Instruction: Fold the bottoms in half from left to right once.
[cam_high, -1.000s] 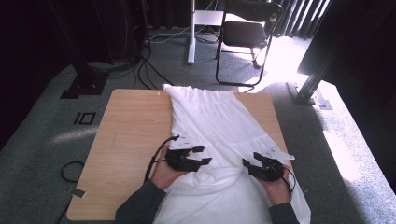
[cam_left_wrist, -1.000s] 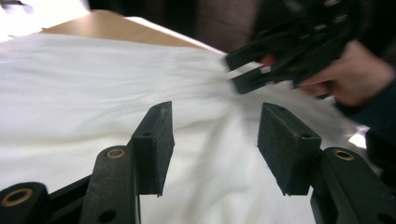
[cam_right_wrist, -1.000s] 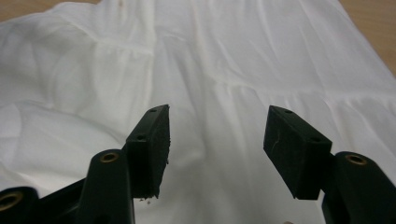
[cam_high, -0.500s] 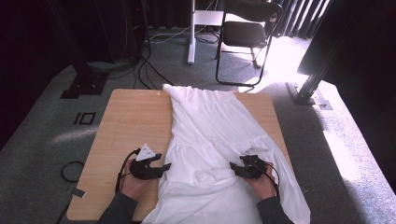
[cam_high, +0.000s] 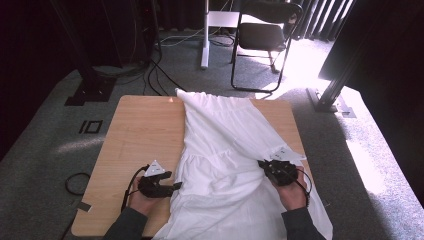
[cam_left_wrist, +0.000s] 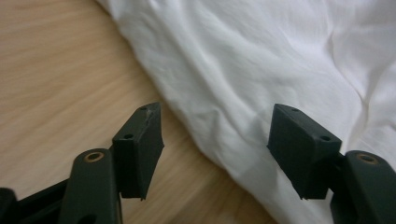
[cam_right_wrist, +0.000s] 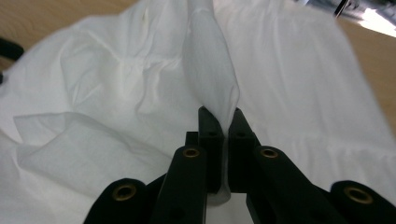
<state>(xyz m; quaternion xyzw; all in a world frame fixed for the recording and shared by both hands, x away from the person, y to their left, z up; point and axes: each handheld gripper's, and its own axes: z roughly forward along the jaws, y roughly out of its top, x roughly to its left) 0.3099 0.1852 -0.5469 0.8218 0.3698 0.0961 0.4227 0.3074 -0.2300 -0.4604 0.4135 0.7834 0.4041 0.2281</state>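
A white garment (cam_high: 225, 135) lies spread lengthwise down the wooden table (cam_high: 140, 130), its hem hanging over the near edge. My left gripper (cam_high: 172, 186) lies low on the wood at the garment's left edge, pointing right. In the left gripper view its jaws (cam_left_wrist: 217, 114) have just been opening. They stand open, with the cloth's edge (cam_left_wrist: 261, 46) between them and not pressed. My right gripper (cam_high: 262, 164) is at the garment's right side. Its jaws (cam_right_wrist: 219, 116) have just closed and are shut on a raised fold of the white cloth (cam_right_wrist: 210, 65).
Bare wood (cam_left_wrist: 56, 70) runs along the table's left half. Behind the table stand a black folding chair (cam_high: 265, 37) and a white post (cam_high: 205, 35). Cables (cam_high: 75, 182) lie on the grey carpet at left, and a dark stand's foot (cam_high: 330, 100) is at right.
My left hand has moved left off the cloth and down to its left edge, jaws wider. My right gripper shifted a little and closed on a fold, lifting it.
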